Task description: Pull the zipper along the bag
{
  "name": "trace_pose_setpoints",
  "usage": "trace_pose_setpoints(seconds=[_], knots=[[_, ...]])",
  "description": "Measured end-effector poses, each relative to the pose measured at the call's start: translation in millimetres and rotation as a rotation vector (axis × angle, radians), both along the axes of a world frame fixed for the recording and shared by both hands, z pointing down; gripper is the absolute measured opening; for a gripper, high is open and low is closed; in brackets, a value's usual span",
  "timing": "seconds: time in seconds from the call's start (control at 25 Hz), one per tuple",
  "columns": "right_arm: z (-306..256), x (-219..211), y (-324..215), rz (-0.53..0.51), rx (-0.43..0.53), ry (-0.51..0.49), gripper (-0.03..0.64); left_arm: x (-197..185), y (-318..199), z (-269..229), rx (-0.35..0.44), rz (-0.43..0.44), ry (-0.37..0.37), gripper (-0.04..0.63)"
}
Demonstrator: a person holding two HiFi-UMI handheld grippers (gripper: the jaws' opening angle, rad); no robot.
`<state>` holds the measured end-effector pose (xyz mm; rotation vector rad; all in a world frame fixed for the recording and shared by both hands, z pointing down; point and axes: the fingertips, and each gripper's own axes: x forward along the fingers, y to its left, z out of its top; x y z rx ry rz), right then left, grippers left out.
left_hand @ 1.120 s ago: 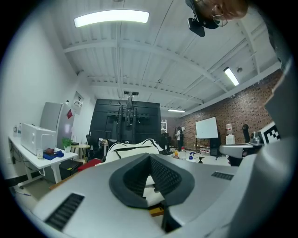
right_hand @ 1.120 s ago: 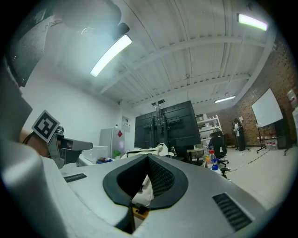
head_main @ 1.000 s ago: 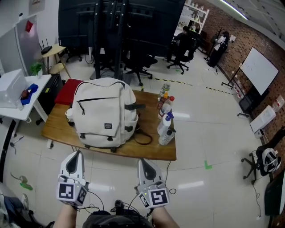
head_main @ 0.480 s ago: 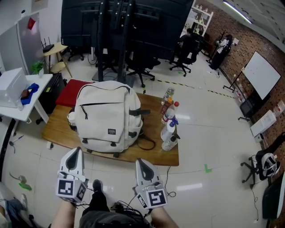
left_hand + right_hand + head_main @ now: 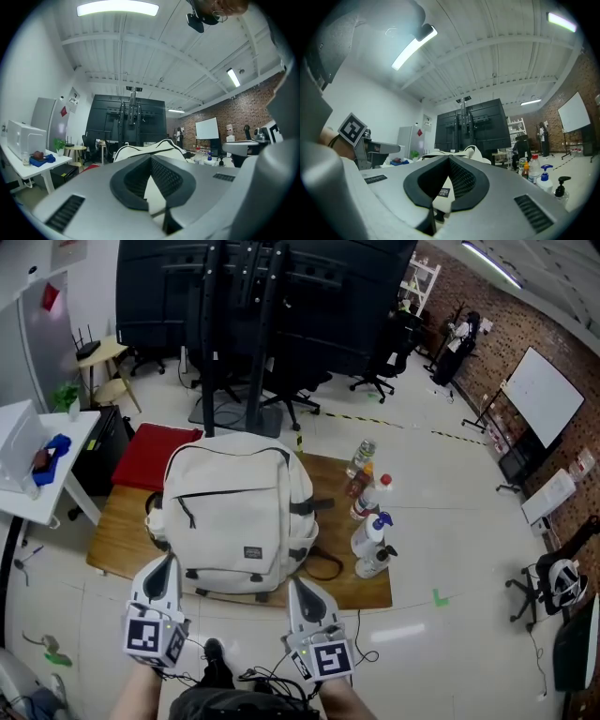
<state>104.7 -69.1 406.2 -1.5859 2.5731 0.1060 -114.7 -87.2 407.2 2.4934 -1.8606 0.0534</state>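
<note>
A cream backpack (image 5: 234, 517) stands upright on the wooden table (image 5: 117, 545), its front facing me. A dark zipper line (image 5: 230, 493) crosses the front pocket, and its pull (image 5: 191, 520) hangs at the left end. My left gripper (image 5: 167, 562) is shut and empty, just short of the table's near edge below the bag's left corner. Also shut and empty, my right gripper (image 5: 296, 583) sits below the bag's right corner. In the left gripper view the backpack (image 5: 159, 145) rises beyond the left gripper's (image 5: 151, 157) closed jaws. The right gripper view shows the backpack (image 5: 440, 190) past the right gripper (image 5: 449, 158).
Several bottles (image 5: 373, 521) stand on the table's right end, beside a dark strap loop (image 5: 323, 563). A red box (image 5: 150, 446) lies behind the table. A white desk (image 5: 37, 451) is at the left. Office chairs (image 5: 291, 381) and a black stand (image 5: 239, 296) are behind.
Both grippers have moved forward toward the table and now sit close to its near edge. The backpack looms larger and lower in view. The jaws stay shut.
</note>
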Motion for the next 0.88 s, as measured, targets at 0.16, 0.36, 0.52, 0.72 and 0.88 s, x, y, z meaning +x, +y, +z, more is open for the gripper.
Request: trace_pose_setpoints(seconds=[0.16,0.36,0.52,0.72,0.88], knots=[[-0.4,-29.6,-39.1,0.001,0.005,0.006,0.006,-20.5,-36.7,6.9,-0.005,0.022,-0.005,0.034],[5.5,-70.1,-85.7,-0.018,-0.009,0.021,0.006,-46.4,-79.0,25.4,-0.086,0.051,-0.019,0.034],[5.7,-94.8,-102.7,-0.035,-0.013,0.029,0.006,-58.5,-94.0,43.1,-0.097,0.089,-0.022,0.034],[6.5,-119.2,-119.8,-0.043,-0.026,0.032,0.006,-67.9,-106.9,54.1,-0.115,0.116,-0.025,0.035],[7.8,-138.1,-127.7,-0.051,-0.041,0.040,0.006,-75.5,-114.0,54.2,-0.120,0.131,-0.033,0.035]])
